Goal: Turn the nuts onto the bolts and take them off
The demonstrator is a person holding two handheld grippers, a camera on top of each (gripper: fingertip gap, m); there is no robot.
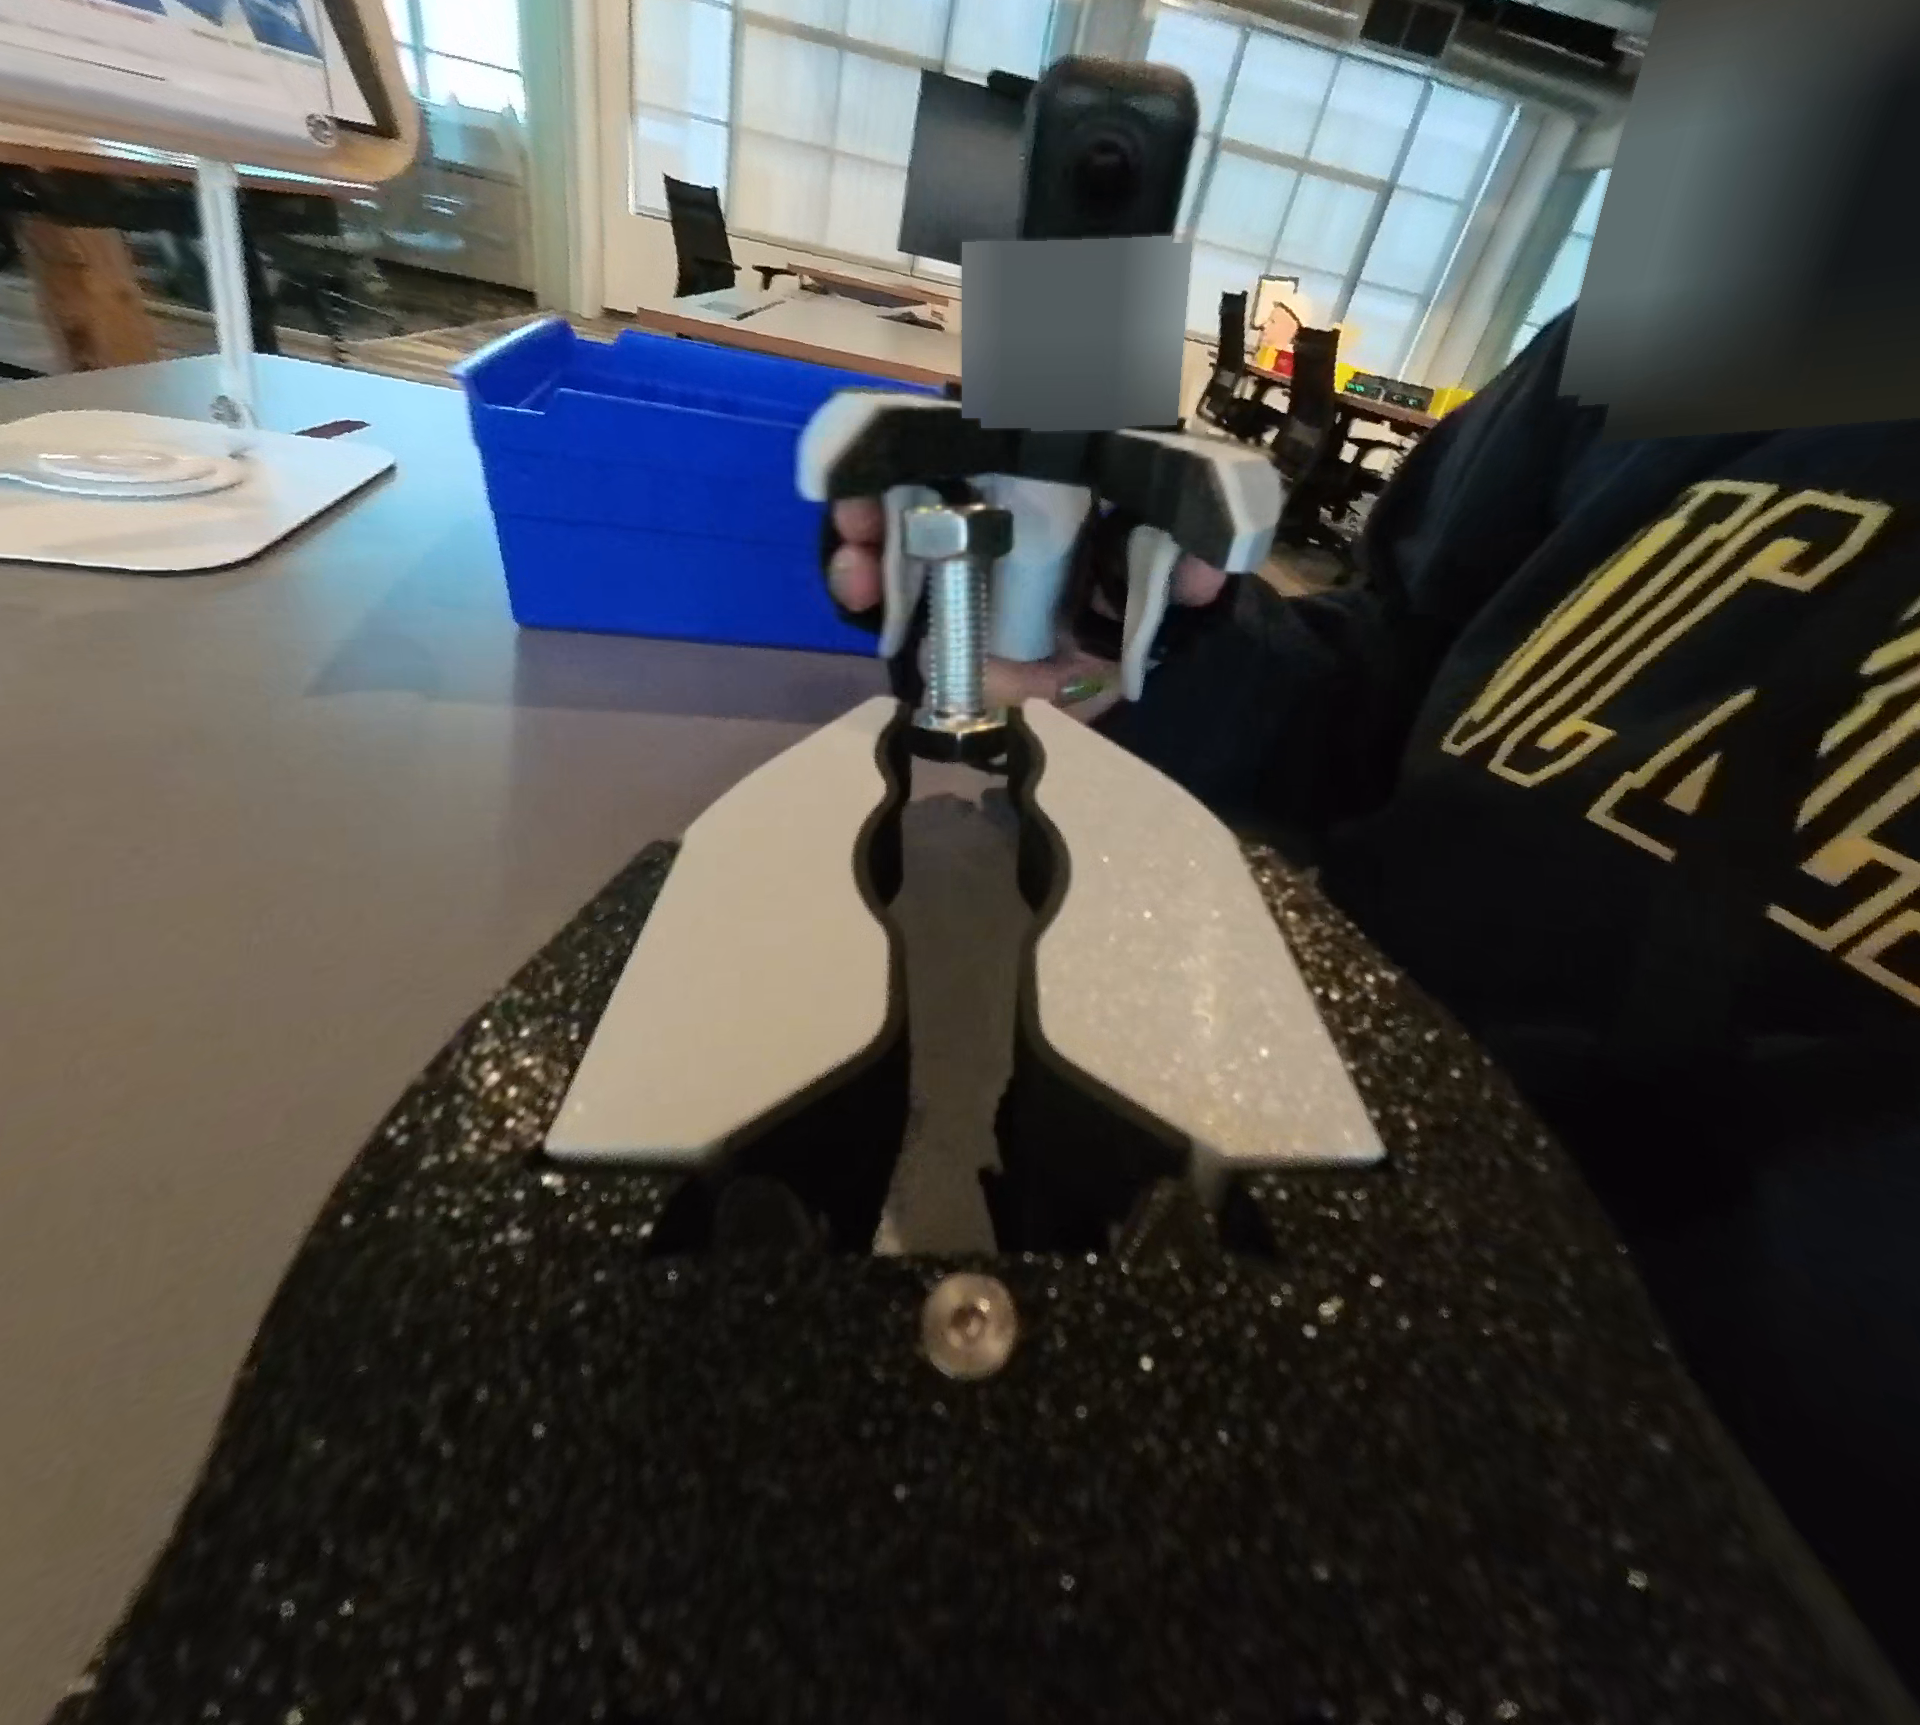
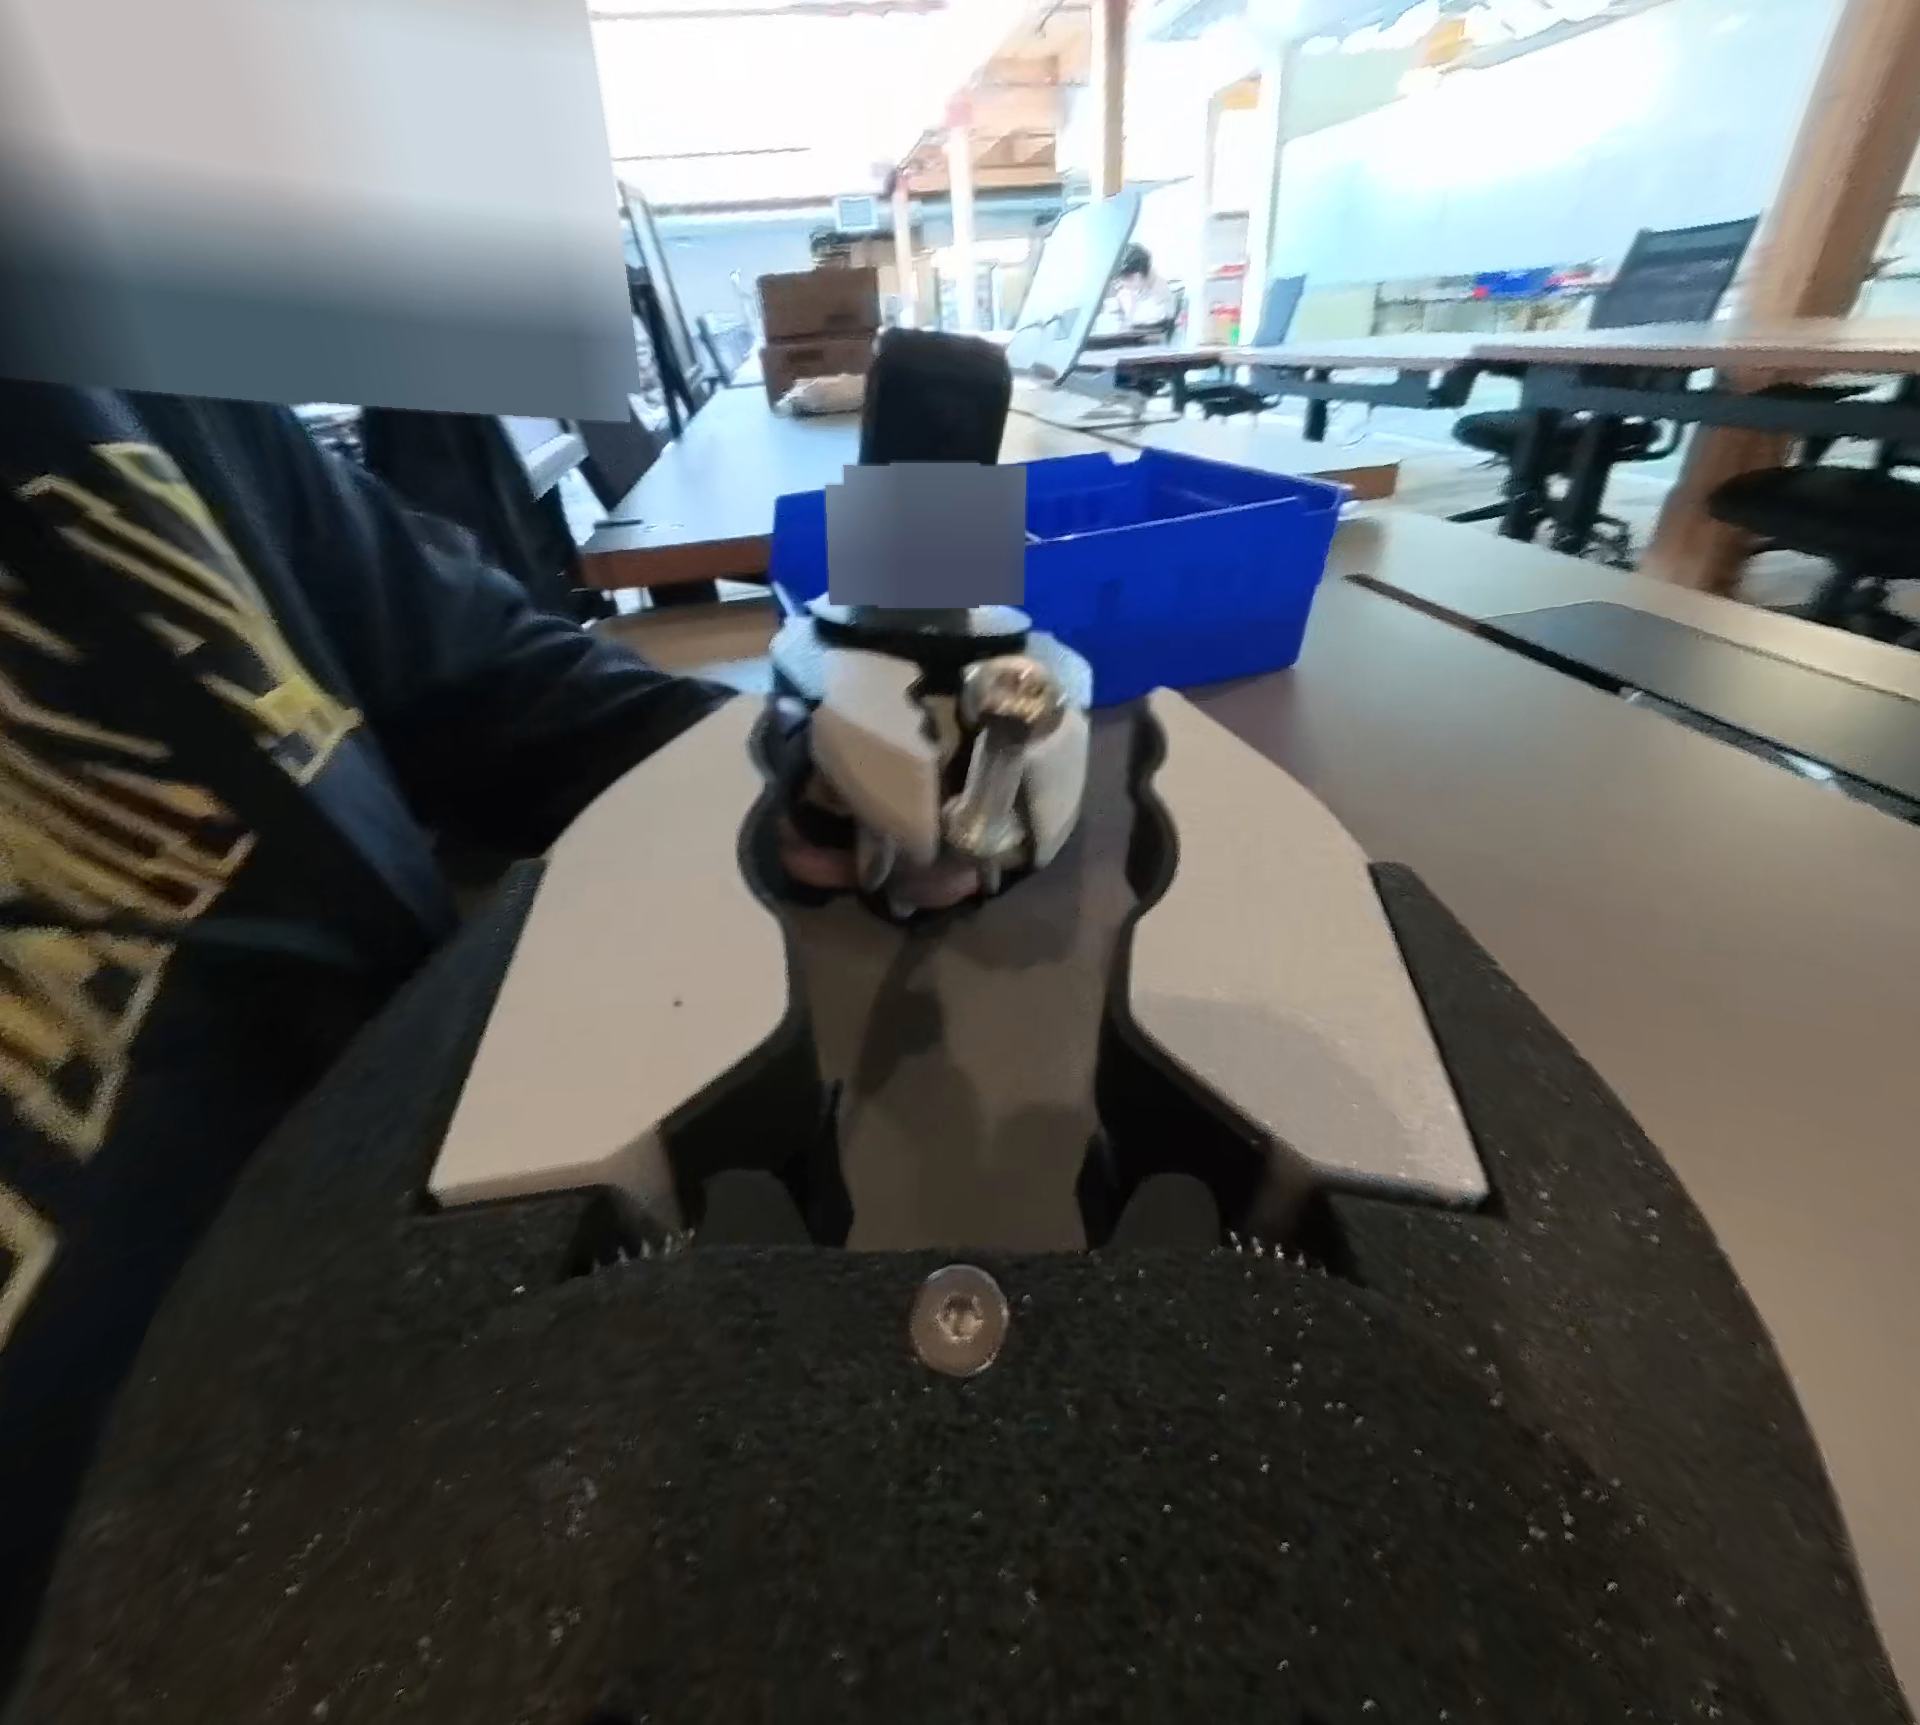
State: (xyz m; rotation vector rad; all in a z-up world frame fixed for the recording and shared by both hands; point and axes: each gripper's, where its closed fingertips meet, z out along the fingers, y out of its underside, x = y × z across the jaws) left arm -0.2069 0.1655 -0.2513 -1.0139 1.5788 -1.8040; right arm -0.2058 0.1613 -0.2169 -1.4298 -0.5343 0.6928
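Observation:
A silver bolt [image 1: 948, 626] stands upright above the grey table [image 1: 312, 792]. My left gripper [image 1: 951, 732] is shut on the bolt's lower hex end. A hex nut [image 1: 957, 532] sits on the bolt's upper end. My right gripper [image 1: 1023, 636] faces it, with its jaws wide apart around the upper part of the bolt and the nut close to one finger [image 1: 900, 595]. In the right wrist view my right gripper [image 2: 956, 730] is open, and the left gripper [image 2: 987, 802] holds the bolt [image 2: 982, 771] with the nut [image 2: 1013, 701] between the right fingertips.
A blue plastic bin [image 1: 665, 512] stands on the table behind the grippers; it also shows in the right wrist view [image 2: 1195, 574]. A sign stand on a white base [image 1: 177, 470] is at the far left. The person's dark sweatshirt [image 1: 1558, 740] is close beside the grippers. Less than 4 cm separates the two grippers' tips.

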